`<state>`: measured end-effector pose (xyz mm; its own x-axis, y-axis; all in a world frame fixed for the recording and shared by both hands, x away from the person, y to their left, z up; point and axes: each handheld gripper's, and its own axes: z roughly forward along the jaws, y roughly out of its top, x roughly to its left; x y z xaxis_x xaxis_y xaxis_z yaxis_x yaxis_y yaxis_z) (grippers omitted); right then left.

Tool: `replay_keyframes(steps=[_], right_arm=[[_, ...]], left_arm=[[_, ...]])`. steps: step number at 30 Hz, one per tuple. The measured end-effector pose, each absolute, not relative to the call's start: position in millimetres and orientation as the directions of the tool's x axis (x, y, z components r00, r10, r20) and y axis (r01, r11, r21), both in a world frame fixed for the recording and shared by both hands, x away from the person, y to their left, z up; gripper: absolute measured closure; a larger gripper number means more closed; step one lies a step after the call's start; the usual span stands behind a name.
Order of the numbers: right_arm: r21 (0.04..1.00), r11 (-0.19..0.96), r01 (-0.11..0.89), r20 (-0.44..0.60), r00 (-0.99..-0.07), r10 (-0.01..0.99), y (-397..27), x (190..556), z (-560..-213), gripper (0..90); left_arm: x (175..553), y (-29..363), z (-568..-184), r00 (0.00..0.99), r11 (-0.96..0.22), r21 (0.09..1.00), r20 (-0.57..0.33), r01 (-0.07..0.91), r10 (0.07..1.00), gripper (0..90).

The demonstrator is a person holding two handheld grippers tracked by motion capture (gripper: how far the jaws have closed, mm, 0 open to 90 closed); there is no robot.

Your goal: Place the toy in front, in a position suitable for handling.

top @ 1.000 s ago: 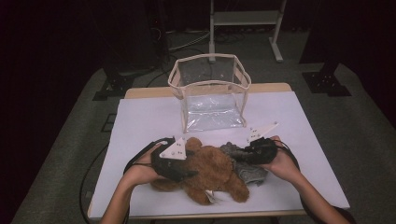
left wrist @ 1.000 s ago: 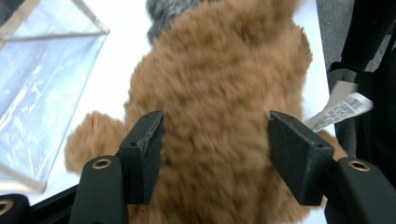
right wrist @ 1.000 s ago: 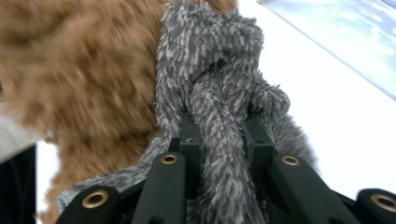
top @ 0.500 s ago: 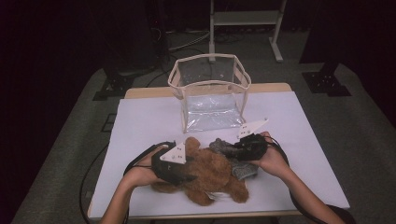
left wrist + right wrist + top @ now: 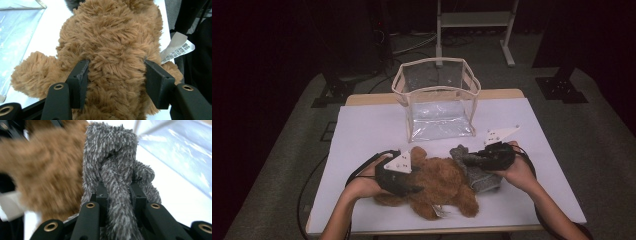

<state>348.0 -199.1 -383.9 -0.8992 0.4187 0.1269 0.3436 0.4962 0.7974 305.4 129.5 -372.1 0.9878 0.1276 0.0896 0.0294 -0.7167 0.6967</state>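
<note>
Jaws of the left hand-held gripper (image 5: 116, 75) clamp the brown teddy bear (image 5: 112, 42); beside it, the right hand-held gripper (image 5: 117, 195) pinches the grey plush toy (image 5: 112, 152) on the tabletop (image 5: 362, 135).

Clear plastic box with beige trim (image 5: 438, 102) blocks far centre of white counter (image 5: 362, 130). Brown plush bear (image 5: 439, 185) and grey fuzzy cloth (image 5: 479, 175) crowd near centre. Far-left, far-right counter passable.
</note>
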Motion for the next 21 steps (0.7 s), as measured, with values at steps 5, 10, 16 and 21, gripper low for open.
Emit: replay_keyframes(steps=[5, 10, 16, 21], right_arm=[[0.779, 0.540, 0.319, 0.119, -0.921, 0.372, -172, 348, -391, 73.3], [0.757, 0.540, 0.368, 0.153, -0.904, 0.400, -187, 350, -407, 73.2], [0.750, 0.543, 0.378, 0.135, -0.891, 0.433, -202, 349, -401, 73.3], [0.789, 0.521, 0.326, 0.130, -0.917, 0.376, -178, 349, -385, 73.2]], left_arm=[[304, 133, -372, 0.986, -0.715, 0.699, 0.097, 0.028, 0.133, 41.2], [304, 133, -372, 0.987, -0.712, 0.702, 0.090, 0.034, 0.136, 41.2], [305, 130, -372, 0.989, -0.719, 0.694, 0.086, 0.028, 0.121, 41.0], [302, 129, -373, 0.993, -0.723, 0.691, 0.077, 0.014, 0.093, 40.4]])
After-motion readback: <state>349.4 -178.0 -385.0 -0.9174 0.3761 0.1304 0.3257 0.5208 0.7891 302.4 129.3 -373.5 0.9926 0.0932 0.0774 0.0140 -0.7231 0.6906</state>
